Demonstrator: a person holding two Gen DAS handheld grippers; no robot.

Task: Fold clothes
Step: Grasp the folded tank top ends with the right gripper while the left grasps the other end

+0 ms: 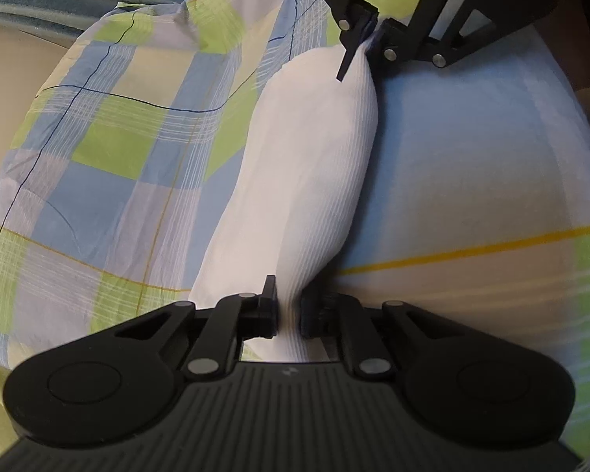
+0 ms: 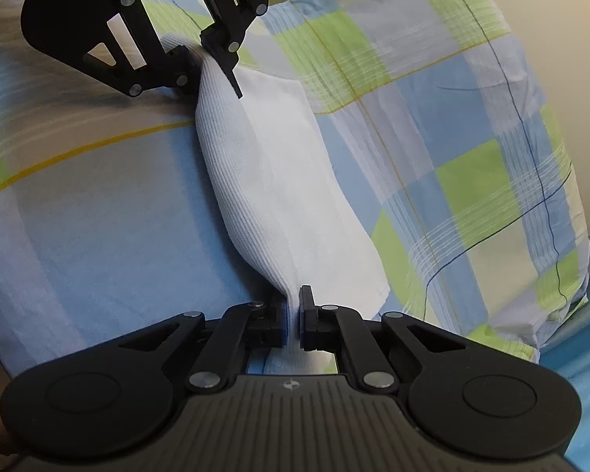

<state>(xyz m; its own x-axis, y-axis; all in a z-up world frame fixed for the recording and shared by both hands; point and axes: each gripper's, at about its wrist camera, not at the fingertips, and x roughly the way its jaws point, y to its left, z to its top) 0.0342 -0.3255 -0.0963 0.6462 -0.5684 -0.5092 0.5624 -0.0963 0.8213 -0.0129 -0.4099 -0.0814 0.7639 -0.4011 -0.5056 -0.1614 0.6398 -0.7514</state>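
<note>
Left gripper and right gripper each pinch an end of white ribbed cloth, stretched above checked bedsheet; pillow alongside.

We are seeing soft, even indoor light in both views, with no hard glare. The white garment is reading brightest, nearly washing out along its ribbed middle. The checked sheet is staying sharp on the left wrist view's left side, while its right side is smearing into blur, the yellow stripe streaking. In the right wrist view the left side is blurring likewise. Fisheye bending is curving the sheet's lines, and dark vignetting is closing the corners. The left gripper is casting only faint shadow.
</note>
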